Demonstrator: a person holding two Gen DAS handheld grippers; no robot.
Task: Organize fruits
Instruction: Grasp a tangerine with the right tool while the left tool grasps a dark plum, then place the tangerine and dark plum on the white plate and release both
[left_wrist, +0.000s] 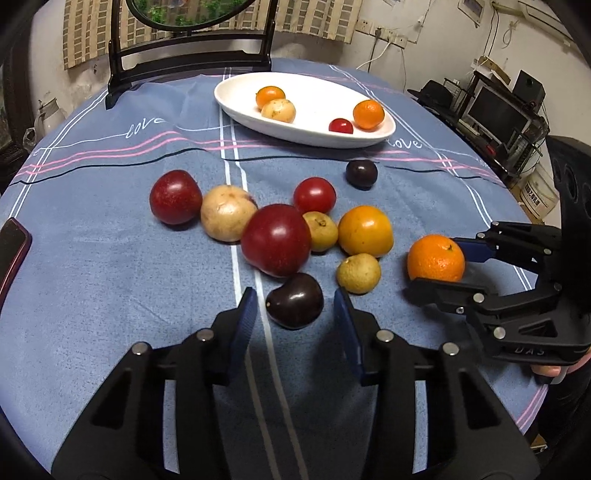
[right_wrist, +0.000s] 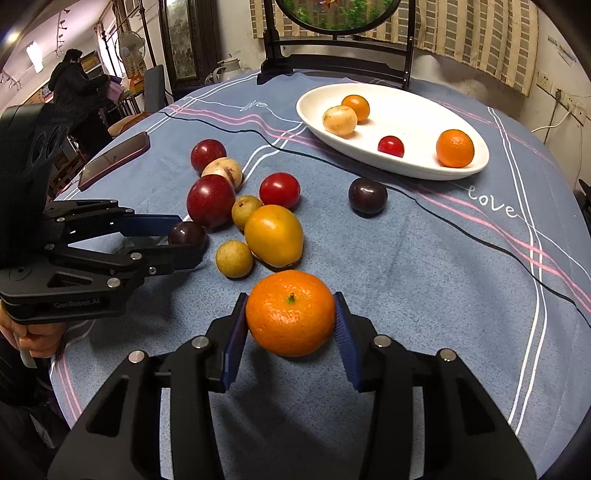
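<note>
Left tongs (left_wrist: 295, 296) angled down at the worktop (left_wrist: 110, 266), jaws parted around a dark plum (left_wrist: 294, 301). Narrow gaps showing on both sides in the left wrist view, so no grip there. Plum resting on the blue cloth at the near edge of the heap.

Right tongs (right_wrist: 290, 300) clamped on a mandarin (right_wrist: 290, 313), both blue pads (right_wrist: 236, 332) pressed against its sides, stem up. Mandarin low over the cloth, right of the heap; lifted or resting, cannot tell.

Heap (left_wrist: 277, 236) near mid-worktop: two big red fruits, a tomato, a yellow-orange fruit, a large pale fruit and two small ones, most of them touching. Second plum (left_wrist: 361, 173) alone between heap and dish.

White oval dish (left_wrist: 236, 107) at the far side, holding two mandarins, one pale fruit and one small red fruit. Pale fruit touching one mandarin; red one just beside the other.

Phone (left_wrist: 13, 251) flat on the cloth at the left edge, well apart from the fruit.
</note>
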